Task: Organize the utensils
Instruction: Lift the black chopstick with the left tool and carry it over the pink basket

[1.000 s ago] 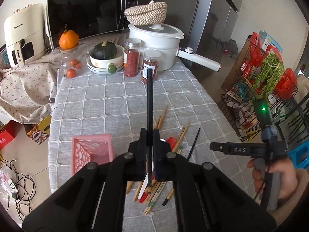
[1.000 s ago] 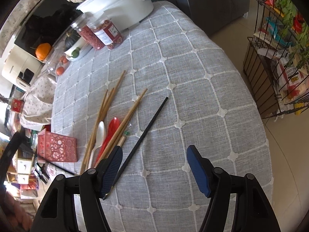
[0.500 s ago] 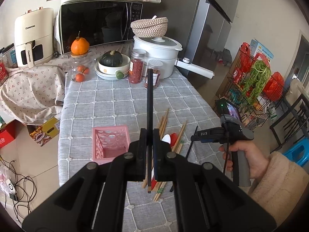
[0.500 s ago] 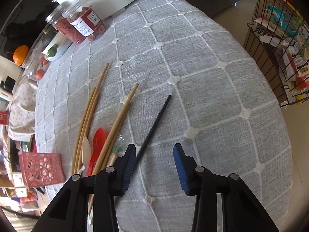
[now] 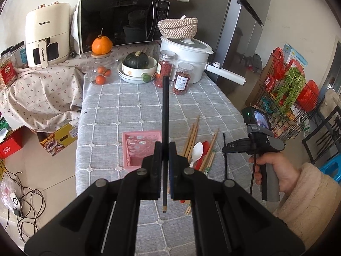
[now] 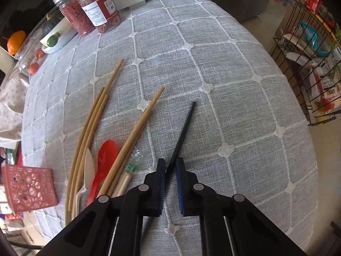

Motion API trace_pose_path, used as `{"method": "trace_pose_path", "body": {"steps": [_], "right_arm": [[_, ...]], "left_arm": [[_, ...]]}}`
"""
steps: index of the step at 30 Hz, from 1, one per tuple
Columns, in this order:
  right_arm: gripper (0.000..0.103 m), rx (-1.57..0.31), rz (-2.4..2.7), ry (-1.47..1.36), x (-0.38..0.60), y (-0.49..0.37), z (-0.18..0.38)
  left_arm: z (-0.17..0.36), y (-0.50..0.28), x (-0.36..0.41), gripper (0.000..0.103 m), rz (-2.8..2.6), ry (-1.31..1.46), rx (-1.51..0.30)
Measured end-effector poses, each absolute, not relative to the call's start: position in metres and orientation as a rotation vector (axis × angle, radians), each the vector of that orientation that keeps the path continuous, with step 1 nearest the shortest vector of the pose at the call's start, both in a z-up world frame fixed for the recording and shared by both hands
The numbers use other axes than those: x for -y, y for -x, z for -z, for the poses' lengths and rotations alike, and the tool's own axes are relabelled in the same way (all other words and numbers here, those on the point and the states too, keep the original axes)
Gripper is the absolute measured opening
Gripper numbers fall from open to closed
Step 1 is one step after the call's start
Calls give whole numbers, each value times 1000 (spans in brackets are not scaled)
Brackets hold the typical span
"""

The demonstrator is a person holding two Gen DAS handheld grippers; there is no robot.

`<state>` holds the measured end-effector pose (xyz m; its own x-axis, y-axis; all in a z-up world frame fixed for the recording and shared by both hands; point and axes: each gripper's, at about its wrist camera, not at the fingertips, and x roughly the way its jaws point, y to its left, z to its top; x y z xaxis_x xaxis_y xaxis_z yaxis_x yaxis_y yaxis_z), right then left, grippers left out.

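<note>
My left gripper (image 5: 164,149) is shut on a black chopstick (image 5: 165,111) and holds it upright high above the table. My right gripper (image 6: 170,166) has closed around a second black chopstick (image 6: 183,130) that lies on the grey checked tablecloth (image 6: 234,98); the jaws stand almost together on it. Left of it lie several wooden chopsticks (image 6: 136,132), a red spoon (image 6: 104,164) and a white spoon (image 6: 88,170). A pink basket (image 5: 138,147) stands left of the pile; it also shows in the right wrist view (image 6: 29,187).
Two jars (image 5: 170,74), a white pot (image 5: 187,55), a bowl with a squash (image 5: 136,66) and a microwave (image 5: 119,21) stand at the table's far end. A wire rack (image 6: 315,59) stands right of the table. The right gripper's body (image 5: 260,140) is over the table's right edge.
My right gripper moved down and forward and its jaws narrowed from wide open to closed around the black chopstick on the table. My left gripper rose and pulled back with its chopstick.
</note>
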<state>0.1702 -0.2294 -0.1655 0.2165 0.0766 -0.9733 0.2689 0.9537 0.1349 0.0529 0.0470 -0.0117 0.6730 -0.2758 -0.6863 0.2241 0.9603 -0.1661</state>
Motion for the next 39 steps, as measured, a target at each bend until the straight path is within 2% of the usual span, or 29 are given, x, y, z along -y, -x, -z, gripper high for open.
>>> {"method": "trace_pose_path", "body": {"steps": [8,23,30,39], "right_arm": [[6,-1239,42,-423,249,-147,128],[6,-927,-145,-434,244,-74,12],[6,-825,-166,-378,237,-64,-17],[6,-828,-196,-367,226,-62,-19]], "left_arm": [[1,-48,-54,6,290,103,-743],[-49,-32,-76,6,263,234,-471],[-41,-47,-87,6,160,279,-425],[-10,-80,-92,6,102,301,-479]]}}
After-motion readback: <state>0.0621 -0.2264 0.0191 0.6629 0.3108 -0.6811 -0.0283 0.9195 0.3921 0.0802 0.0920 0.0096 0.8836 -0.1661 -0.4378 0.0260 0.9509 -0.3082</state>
